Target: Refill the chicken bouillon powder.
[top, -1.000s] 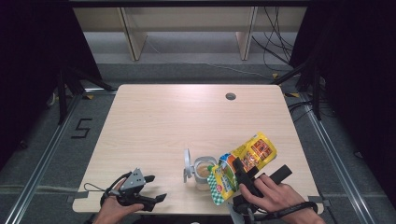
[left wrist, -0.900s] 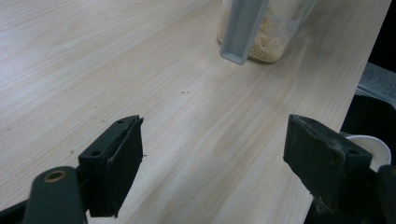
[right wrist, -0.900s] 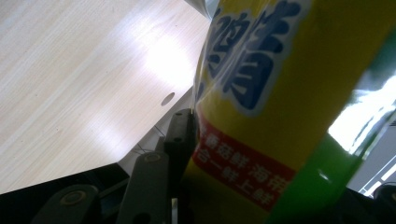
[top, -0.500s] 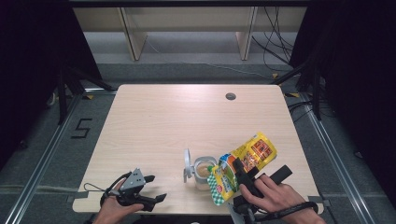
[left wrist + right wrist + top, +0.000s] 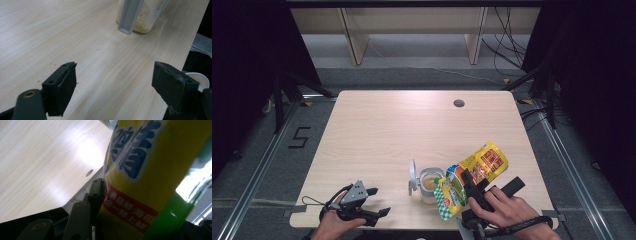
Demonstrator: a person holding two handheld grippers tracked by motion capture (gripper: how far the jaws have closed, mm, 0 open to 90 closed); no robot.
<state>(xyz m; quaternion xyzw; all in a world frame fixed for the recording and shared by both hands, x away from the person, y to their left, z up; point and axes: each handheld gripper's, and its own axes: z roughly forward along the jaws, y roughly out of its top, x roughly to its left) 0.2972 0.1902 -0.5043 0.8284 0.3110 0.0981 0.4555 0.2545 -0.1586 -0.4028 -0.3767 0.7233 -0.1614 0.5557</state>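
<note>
Two tongs: right (image 5: pixel 472 186) gripping pouch (image 5: pixel 472 172).

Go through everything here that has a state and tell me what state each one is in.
Jar: upright, open, partly filled with pale grains.
Jar lid: flipped up to the side.
Bag: tilted, bottom raised, top end at the jar's mouth.
Left tongs: open, holding nothing, above the table.
Right tongs: clamped on the bag.

Only the jar (image 5: pixel 430 183) and pouch (image 5: pixel 472 176) crowd the table's (image 5: pixel 402 130) near right edge.
</note>
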